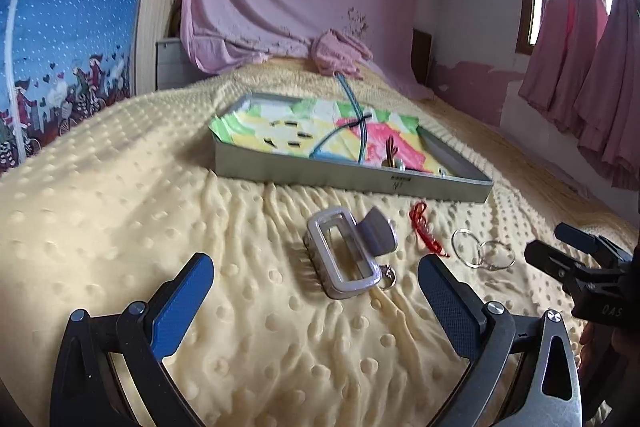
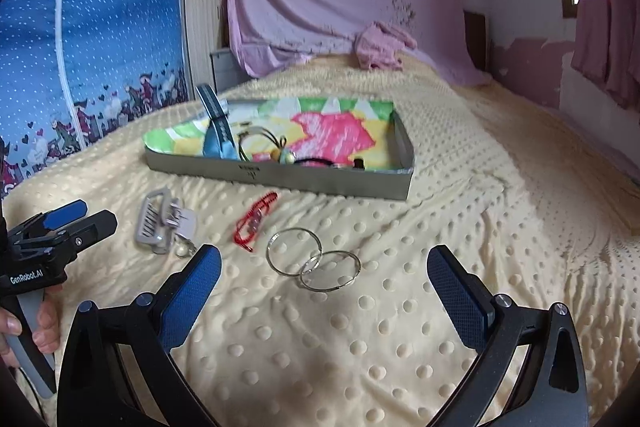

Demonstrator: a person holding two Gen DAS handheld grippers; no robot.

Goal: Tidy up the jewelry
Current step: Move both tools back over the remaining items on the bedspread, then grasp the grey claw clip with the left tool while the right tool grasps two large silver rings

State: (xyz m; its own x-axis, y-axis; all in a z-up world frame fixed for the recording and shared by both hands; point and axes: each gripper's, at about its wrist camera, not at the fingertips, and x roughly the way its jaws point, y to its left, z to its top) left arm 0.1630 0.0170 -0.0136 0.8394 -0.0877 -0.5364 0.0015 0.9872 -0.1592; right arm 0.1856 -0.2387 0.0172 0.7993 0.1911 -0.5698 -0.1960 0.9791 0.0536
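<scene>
A grey hair claw clip (image 1: 350, 253) lies on the yellow dotted blanket, just ahead of my open, empty left gripper (image 1: 316, 291). A small ring (image 1: 389, 277) lies by the clip. A red string bracelet (image 1: 425, 229) and two silver hoops (image 1: 482, 251) lie to its right. In the right wrist view my open, empty right gripper (image 2: 324, 287) is just short of the two hoops (image 2: 312, 259); the red bracelet (image 2: 256, 219) and clip (image 2: 164, 223) lie left. A grey tray (image 2: 320, 181) with colourful paper lining holds hair ties and small items.
The tray (image 1: 352, 177) sits further up the bed with a blue band (image 1: 352, 107) in it. A pink cloth (image 2: 380, 43) lies at the bed's head. A blue curtain (image 2: 100, 27) hangs at left. The left gripper (image 2: 52, 239) shows at the right view's left edge.
</scene>
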